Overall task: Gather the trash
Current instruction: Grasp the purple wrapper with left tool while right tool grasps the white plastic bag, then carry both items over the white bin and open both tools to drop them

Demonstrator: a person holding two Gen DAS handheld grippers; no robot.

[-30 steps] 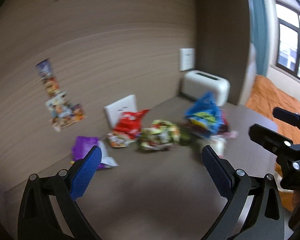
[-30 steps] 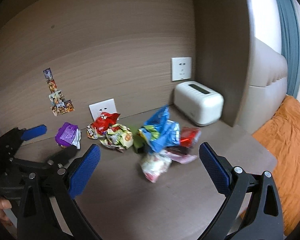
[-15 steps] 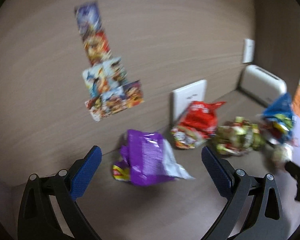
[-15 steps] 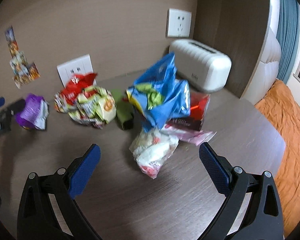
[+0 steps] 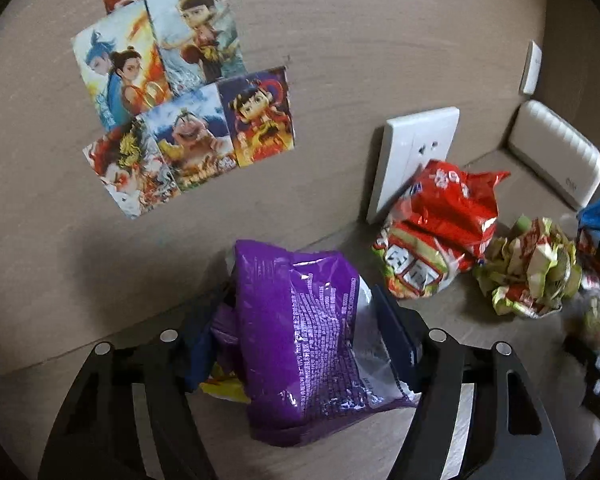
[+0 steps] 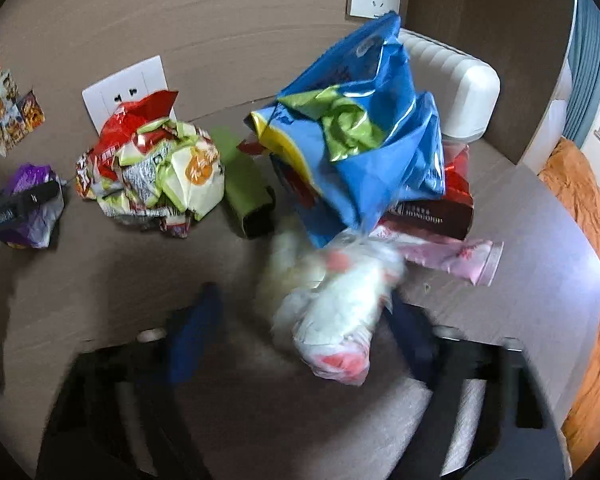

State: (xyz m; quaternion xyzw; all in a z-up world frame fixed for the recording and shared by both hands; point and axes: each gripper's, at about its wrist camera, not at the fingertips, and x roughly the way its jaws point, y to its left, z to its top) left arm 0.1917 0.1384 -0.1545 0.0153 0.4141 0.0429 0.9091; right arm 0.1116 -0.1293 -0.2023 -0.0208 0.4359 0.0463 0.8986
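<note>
Left gripper (image 5: 300, 344), jaws just closing, brackets purple wrapper (image 5: 300, 344) lying lengthwise between pads; right gripper (image 6: 304, 328) likewise closing on white bag (image 6: 332, 312), contact blurred.

Your wrappers (image 6: 156, 176) sit on the counter (image 6: 540, 280) along the wall, socket (image 6: 126, 94) behind, toaster (image 6: 460, 80) far right.

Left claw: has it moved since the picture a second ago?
Yes. The left claw has come down and leftward toward the cartoon stickers on the wall, its jaws closing around the crumpled purple snack bag.
</note>
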